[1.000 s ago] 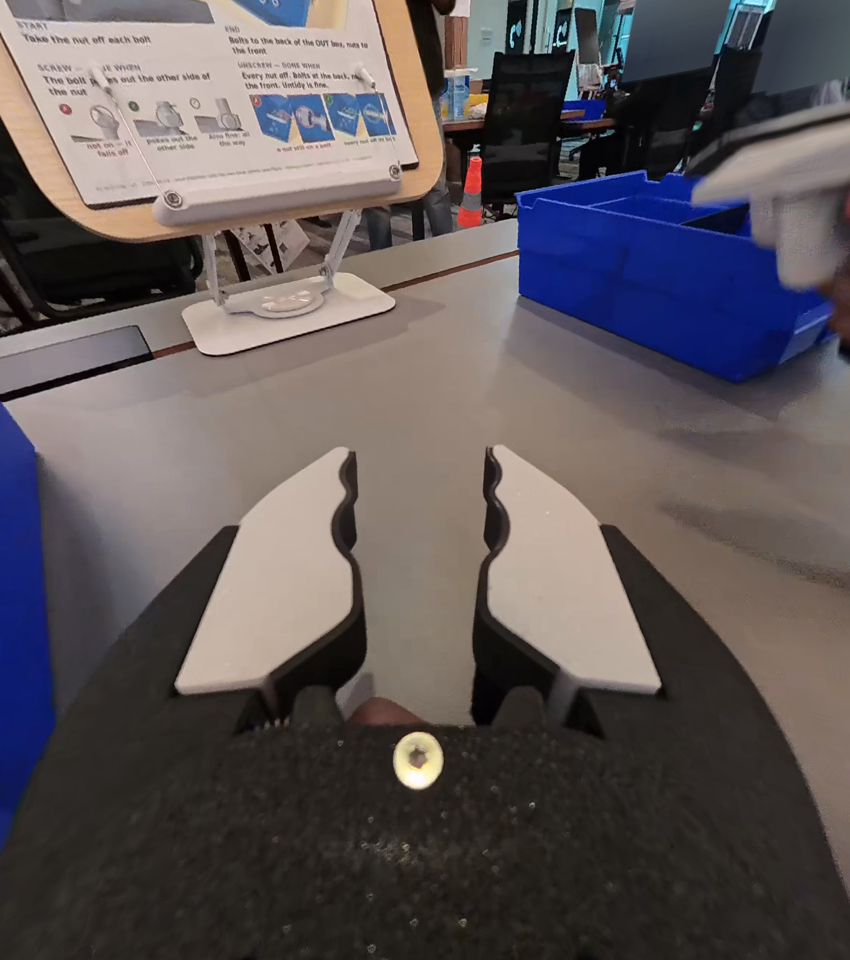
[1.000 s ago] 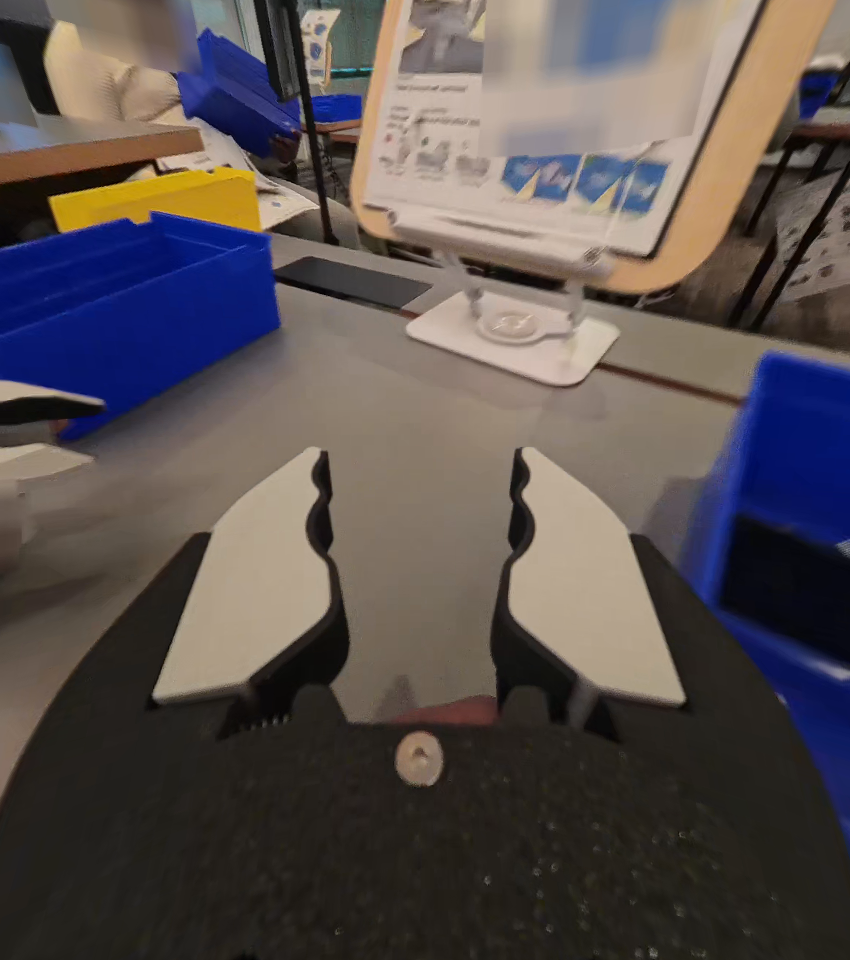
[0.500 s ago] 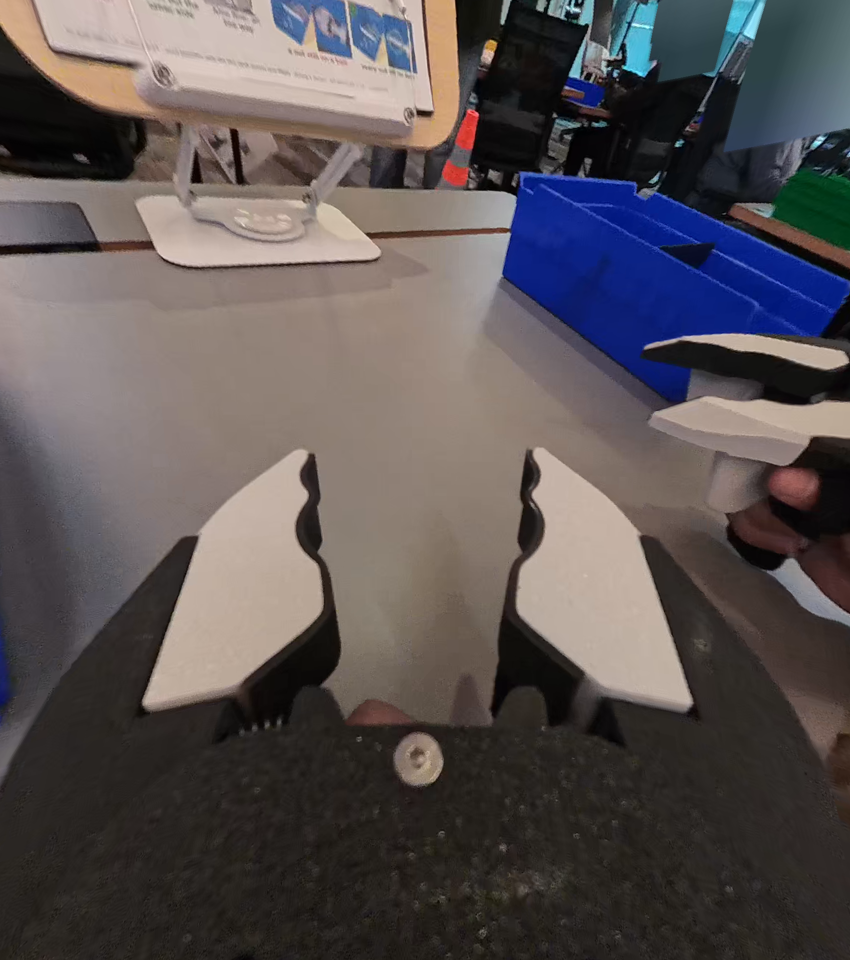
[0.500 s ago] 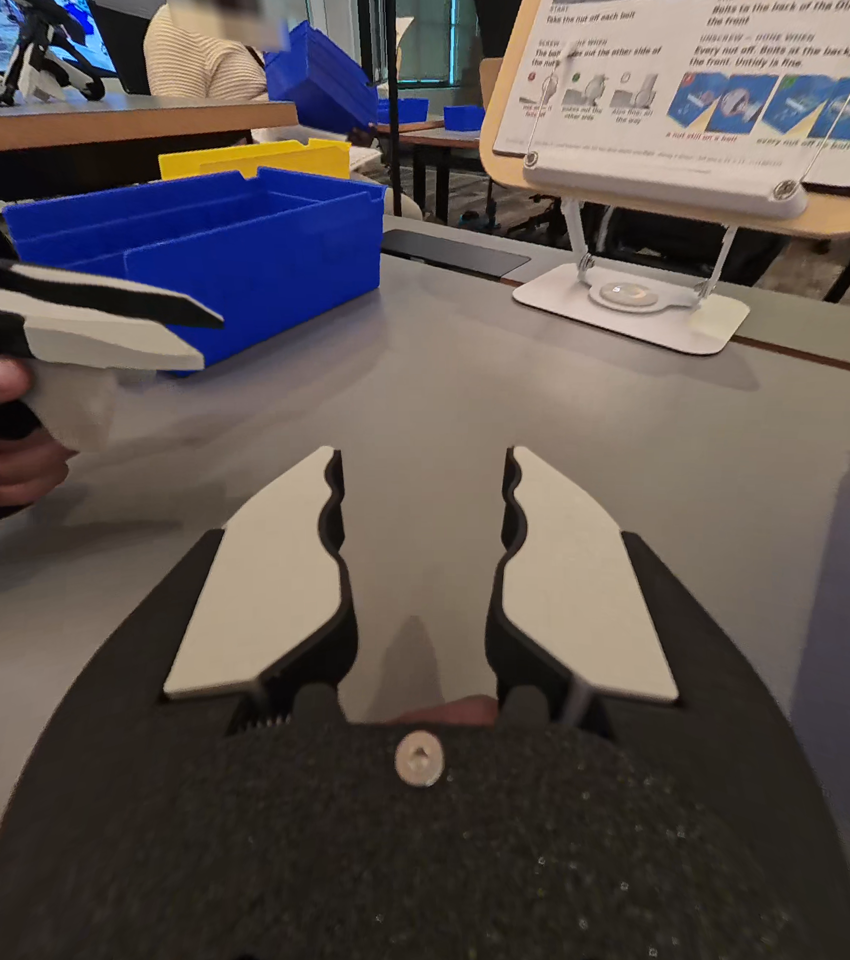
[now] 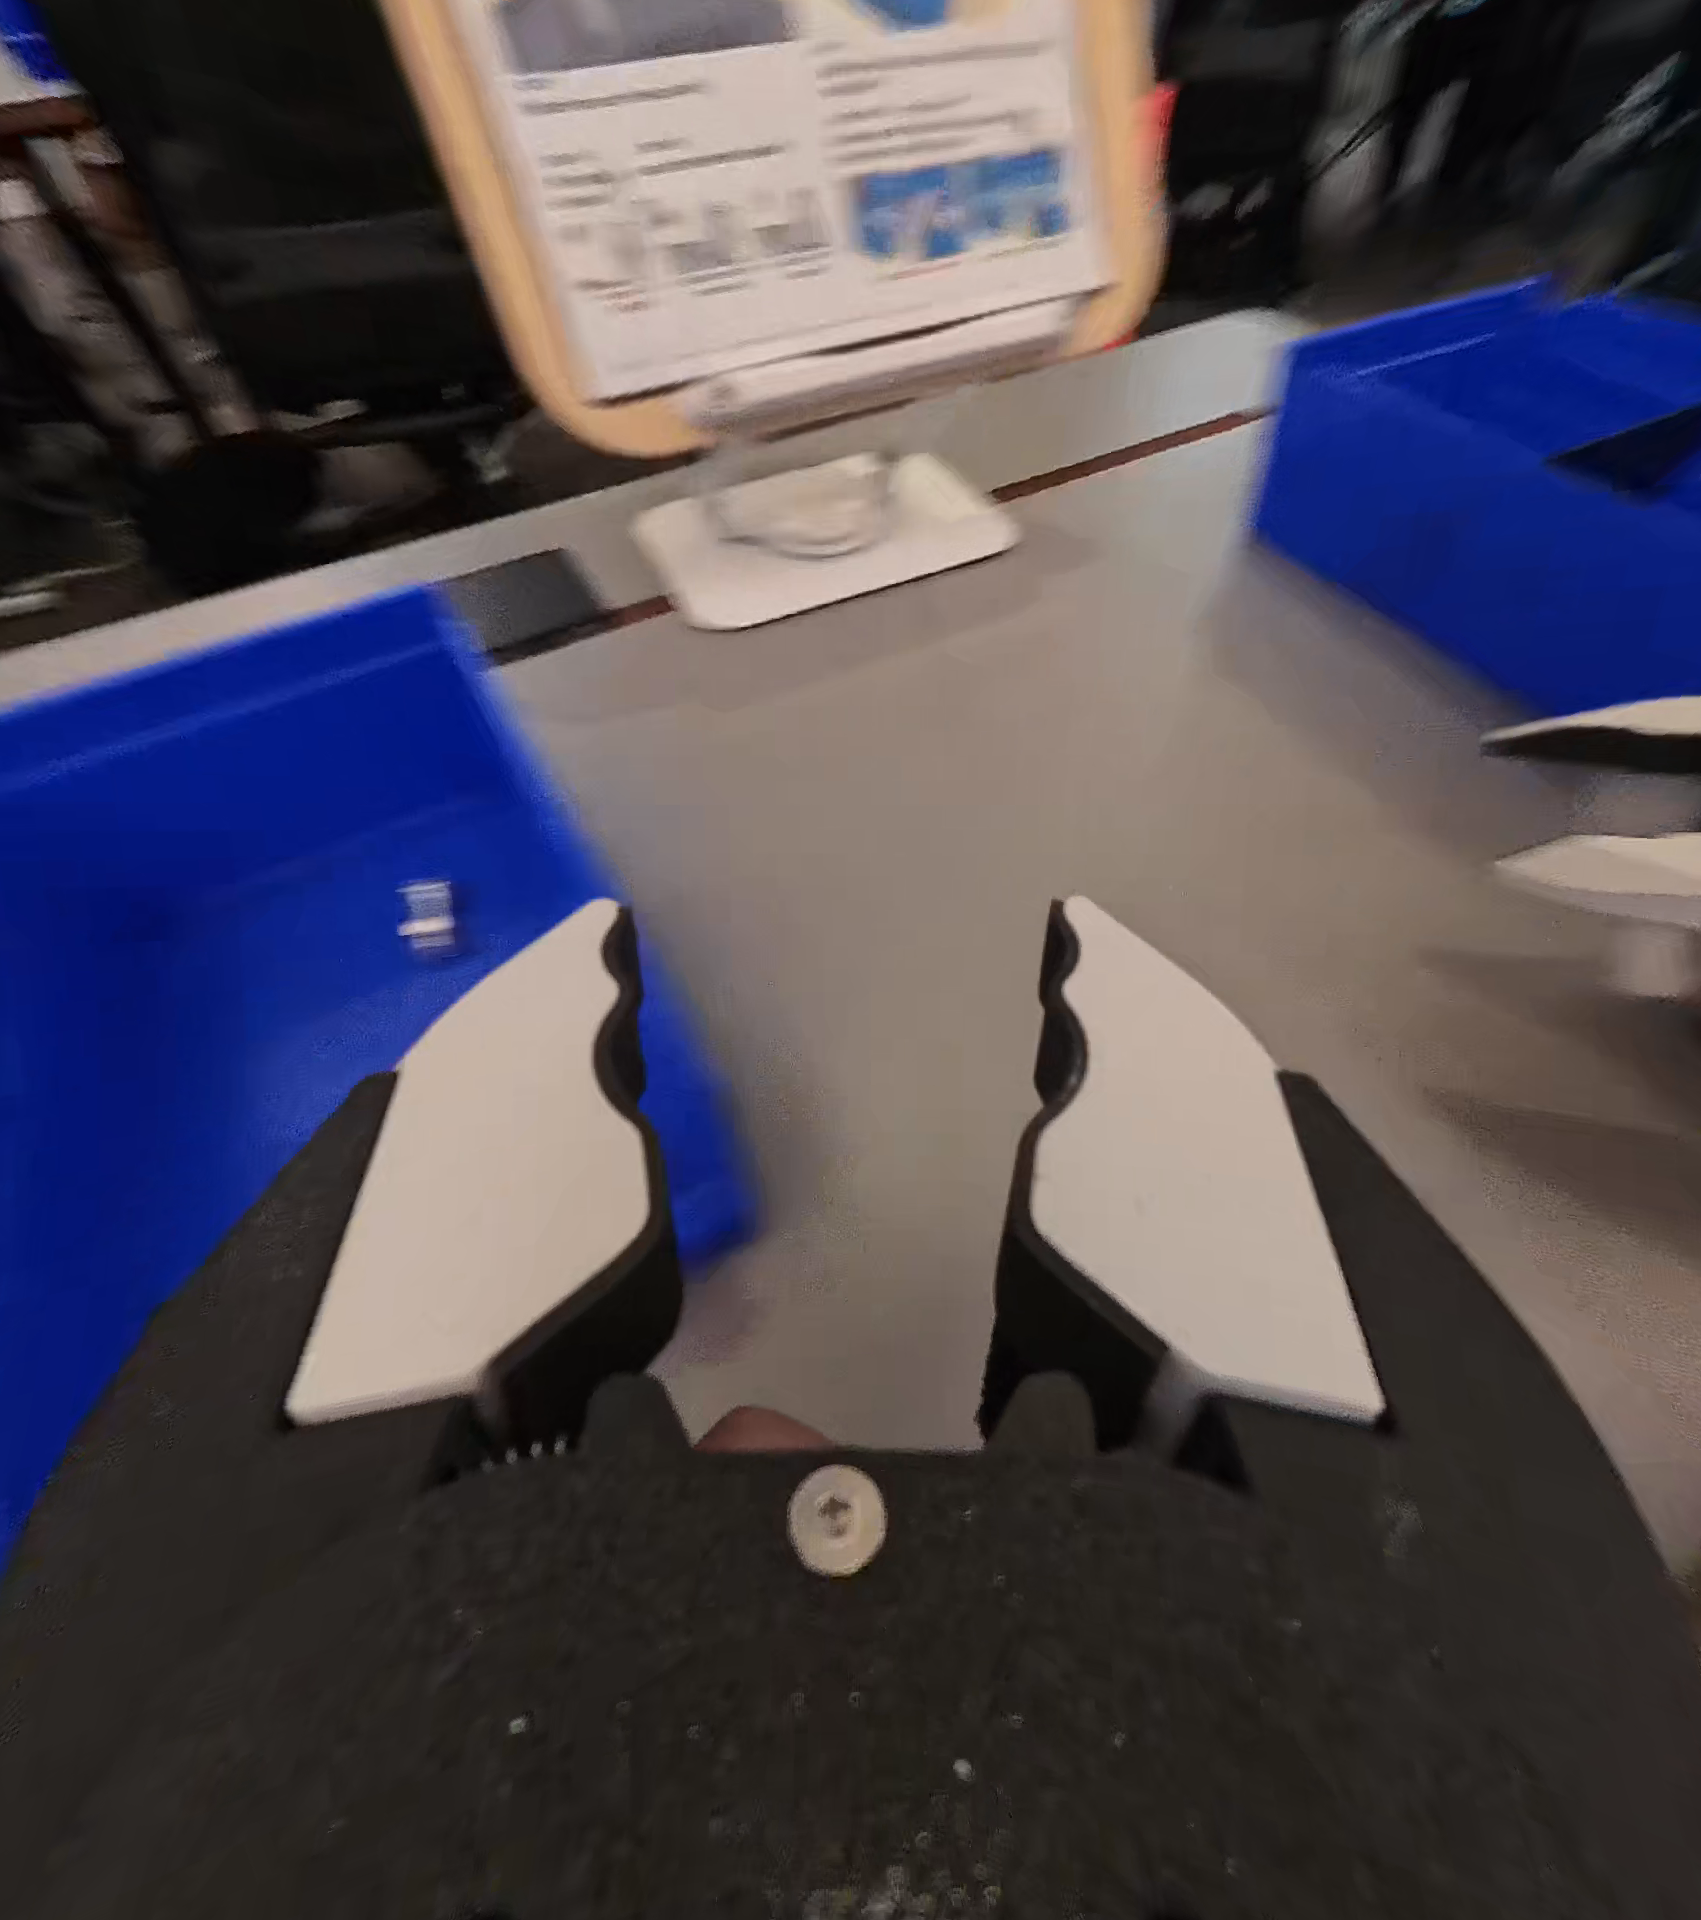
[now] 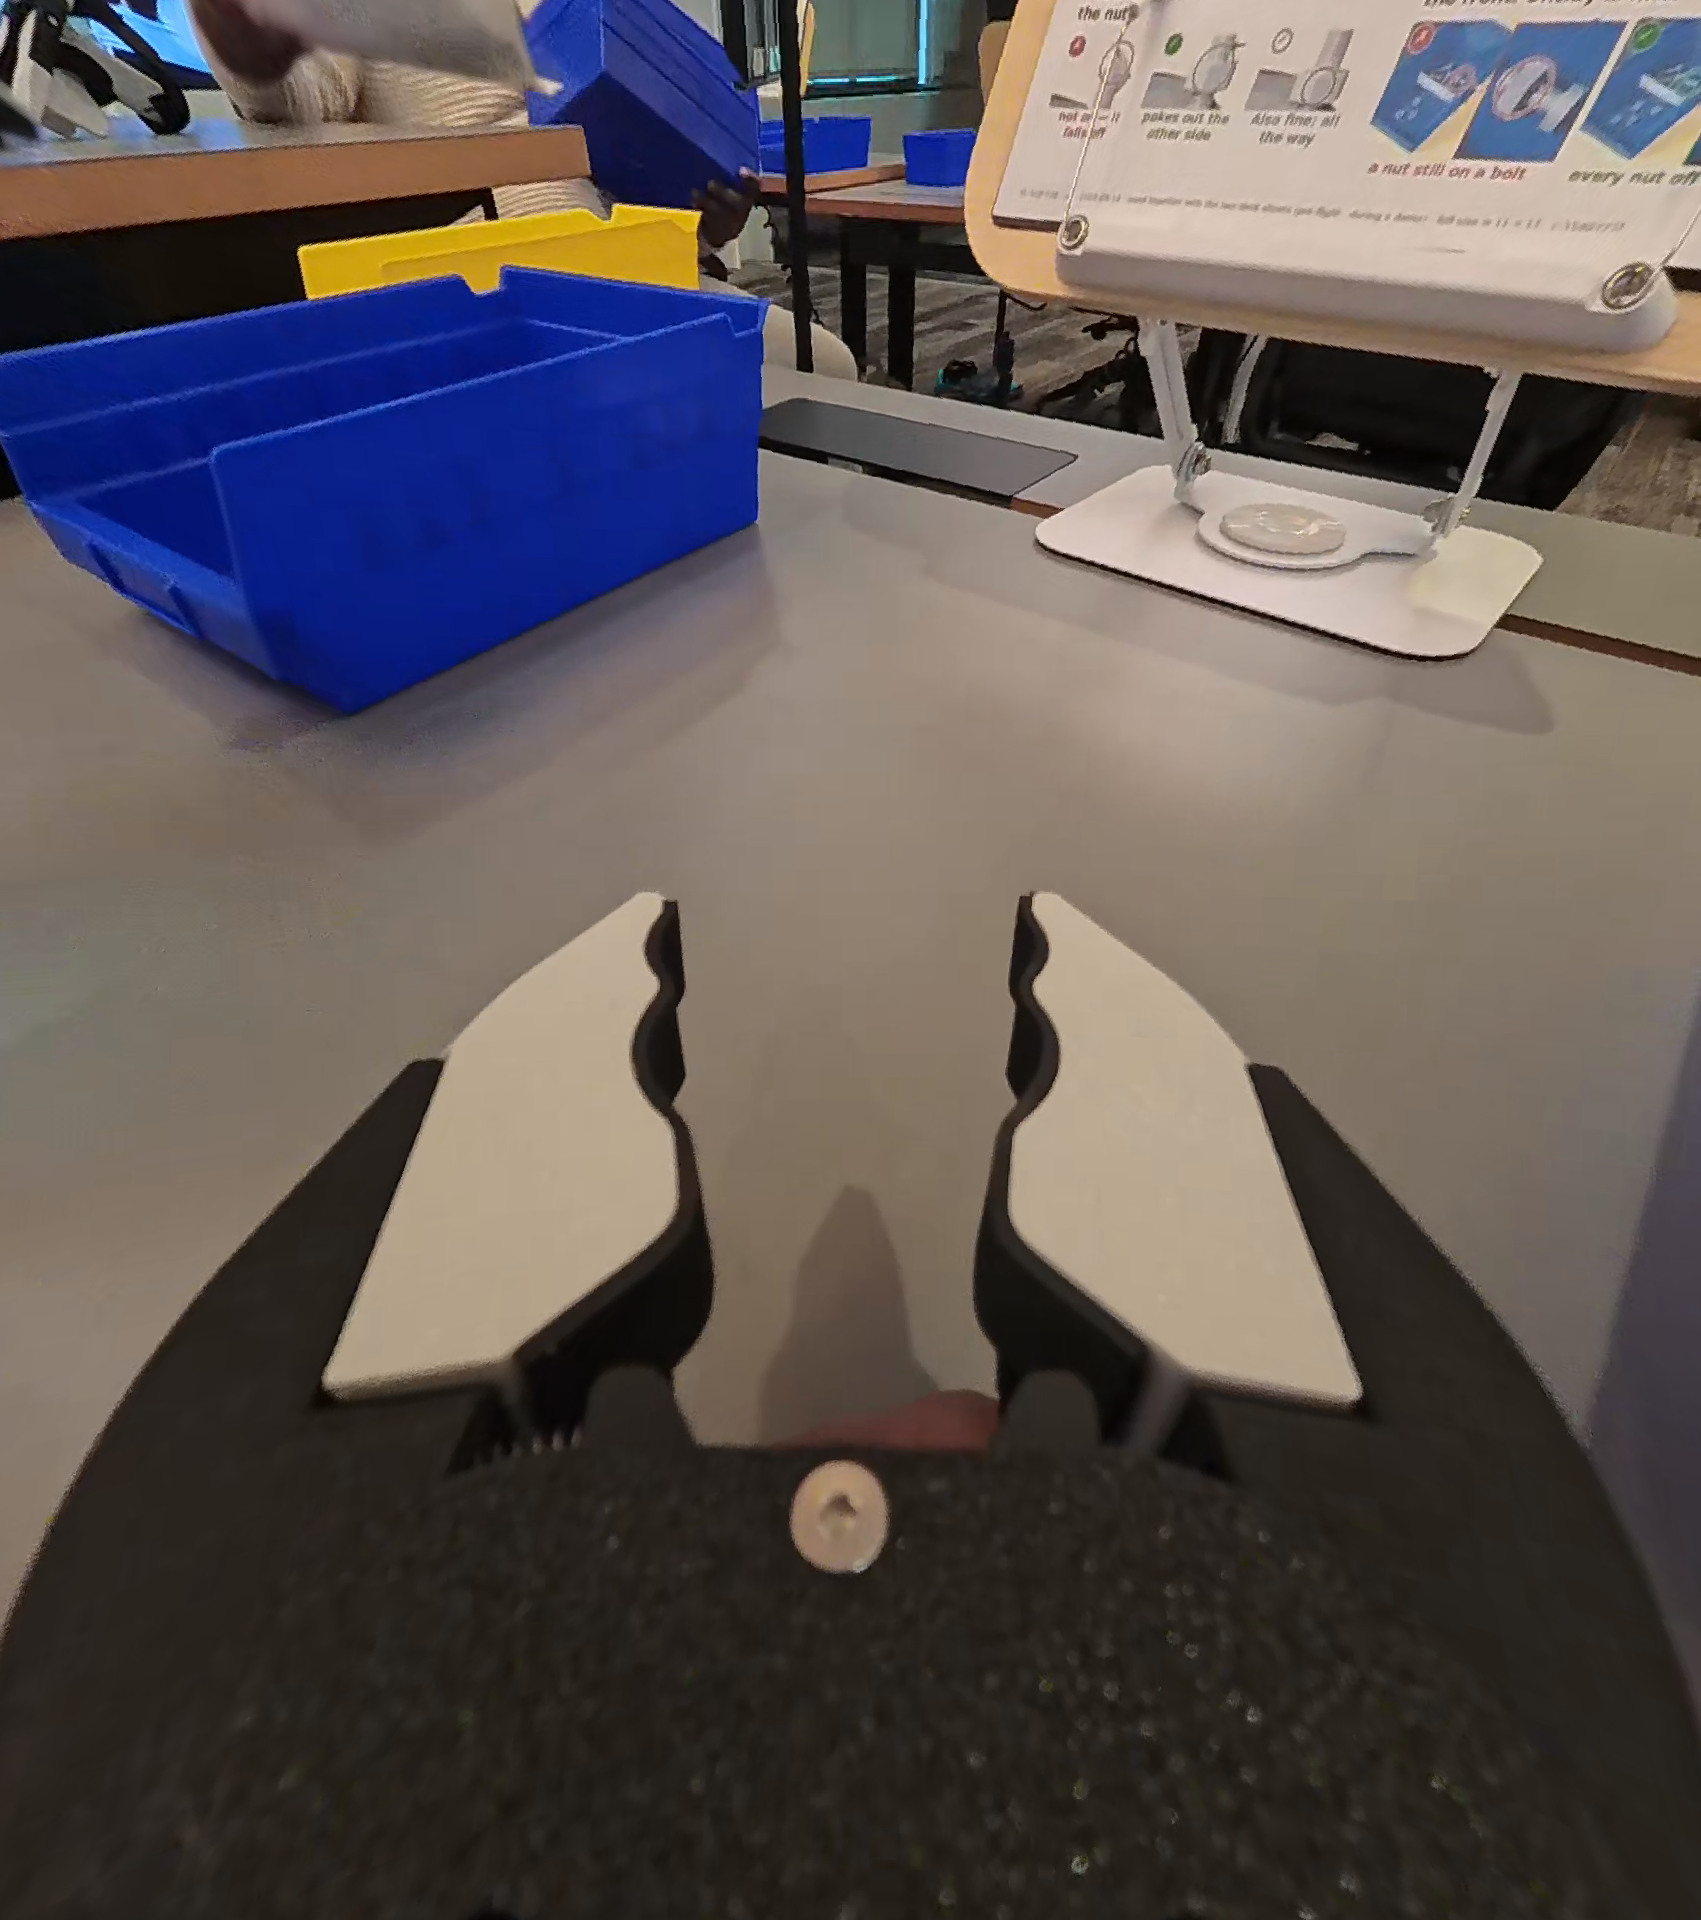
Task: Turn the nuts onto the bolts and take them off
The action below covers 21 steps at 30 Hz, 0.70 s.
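One printed instruction sheet (image 6: 1397, 114) on stand (image 6: 1282, 561)

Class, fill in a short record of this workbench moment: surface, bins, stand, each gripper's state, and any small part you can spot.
surface: grey table
bin on left side: blue bin, a small metal part inside, too blurred to identify
other bin: blue bin, far right in the left wrist view
stand: instruction sheet on a white stand
left gripper: open, holding nothing
right gripper: open, holding nothing
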Tool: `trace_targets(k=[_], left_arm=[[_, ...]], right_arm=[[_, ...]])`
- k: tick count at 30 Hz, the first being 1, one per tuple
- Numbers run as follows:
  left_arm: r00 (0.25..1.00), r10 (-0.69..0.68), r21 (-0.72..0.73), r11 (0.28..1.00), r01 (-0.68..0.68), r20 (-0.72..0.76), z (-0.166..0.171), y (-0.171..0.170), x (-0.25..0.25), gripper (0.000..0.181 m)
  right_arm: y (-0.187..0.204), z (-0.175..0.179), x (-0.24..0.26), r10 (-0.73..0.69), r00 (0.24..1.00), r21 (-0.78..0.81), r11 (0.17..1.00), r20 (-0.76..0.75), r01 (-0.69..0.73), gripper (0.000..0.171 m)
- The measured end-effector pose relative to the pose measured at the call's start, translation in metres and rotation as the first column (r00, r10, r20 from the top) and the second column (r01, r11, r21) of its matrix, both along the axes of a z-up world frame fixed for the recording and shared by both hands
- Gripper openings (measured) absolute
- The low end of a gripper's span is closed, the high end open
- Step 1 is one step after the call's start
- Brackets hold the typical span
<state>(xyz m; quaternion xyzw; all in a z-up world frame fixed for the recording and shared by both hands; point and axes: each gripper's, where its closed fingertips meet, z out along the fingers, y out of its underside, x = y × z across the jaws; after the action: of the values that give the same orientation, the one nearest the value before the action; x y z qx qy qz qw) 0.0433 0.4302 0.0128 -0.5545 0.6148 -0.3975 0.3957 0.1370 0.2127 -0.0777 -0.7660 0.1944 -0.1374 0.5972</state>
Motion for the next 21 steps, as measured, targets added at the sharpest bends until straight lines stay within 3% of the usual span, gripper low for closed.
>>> trace_targets(k=[3,8,14,17,21], left_arm=[[0.986,0.104,0.115,0.989,-0.089,-0.132,-0.004,0.087,0.026,0.07],[0.9,0.145,0.082,0.989,-0.122,-0.411,-0.075,0.157,0.094,0.063],[0.754,0.123,0.037,0.991,-0.13,-0.645,-0.139,0.185,0.138,0.059],[0.71,0.107,0.024,0.992,-0.126,-0.696,-0.155,0.187,0.144,0.059],[0.673,0.124,0.049,0.99,-0.13,-0.729,-0.167,0.188,0.147,0.042]], right_arm=[[0.002,0.0,0.0,0.013,1.0,0.008,1.0,-0.011,-0.013,0.06],[0.002,0.0,-0.002,0.012,1.0,-0.001,1.0,-0.011,-0.012,0.06],[0.001,0.0,-0.002,0.012,1.0,-0.029,1.0,0.007,-0.011,0.06],[-0.001,-0.001,-0.001,0.011,1.0,-0.038,0.999,0.013,-0.011,0.059],[-0.002,-0.004,0.0,0.014,1.0,-0.046,0.999,0.002,-0.014,0.059]])
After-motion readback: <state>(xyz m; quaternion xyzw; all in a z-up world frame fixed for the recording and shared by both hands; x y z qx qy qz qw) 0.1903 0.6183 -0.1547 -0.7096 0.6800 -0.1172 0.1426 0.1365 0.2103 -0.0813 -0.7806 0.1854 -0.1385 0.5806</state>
